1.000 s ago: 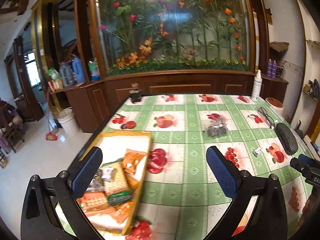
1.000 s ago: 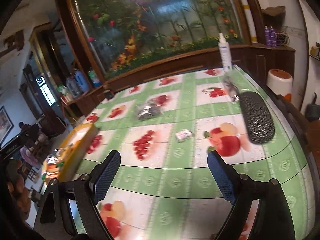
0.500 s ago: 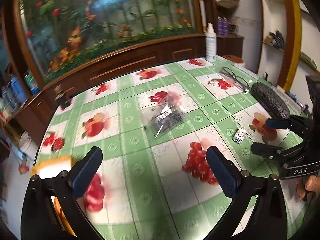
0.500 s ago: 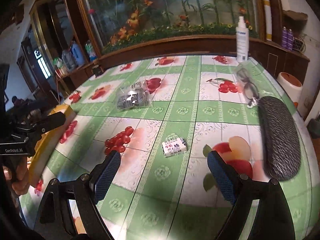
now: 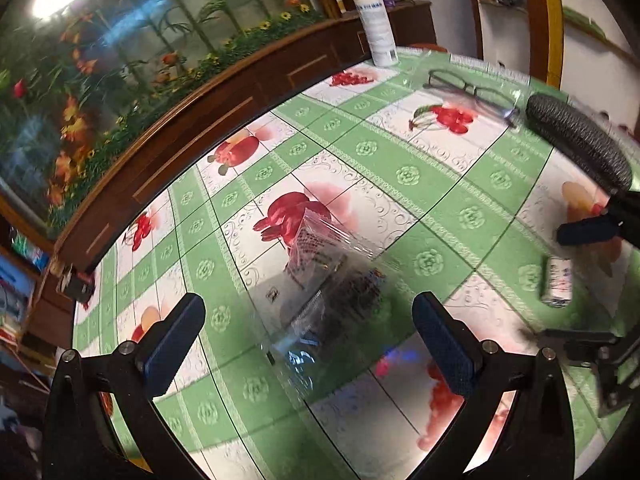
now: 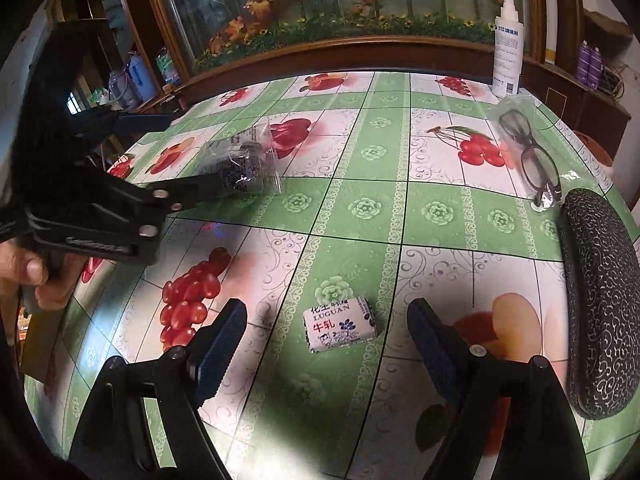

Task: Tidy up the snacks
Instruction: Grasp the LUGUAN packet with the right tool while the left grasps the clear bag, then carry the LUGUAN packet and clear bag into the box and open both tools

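Both grippers moved closer: left gripper (image 5: 308, 344) spread around clear bag (image 5: 332, 280), right gripper (image 6: 326, 346), closing a little, around candy (image 6: 340, 328), not pinching, ready to grab.

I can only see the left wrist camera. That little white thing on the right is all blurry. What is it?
Observer: In the right wrist view it is a small white candy. Its wrapper reads LUGUAN, with red characters.
Child: Is the other grabber holding it?
Observer: No. The right gripper has just been closing a little with the candy between its fingers, but the pads are not touching it.
Child: Who holds my grabber?
Observer: A hand grips the handle of the left gripper.
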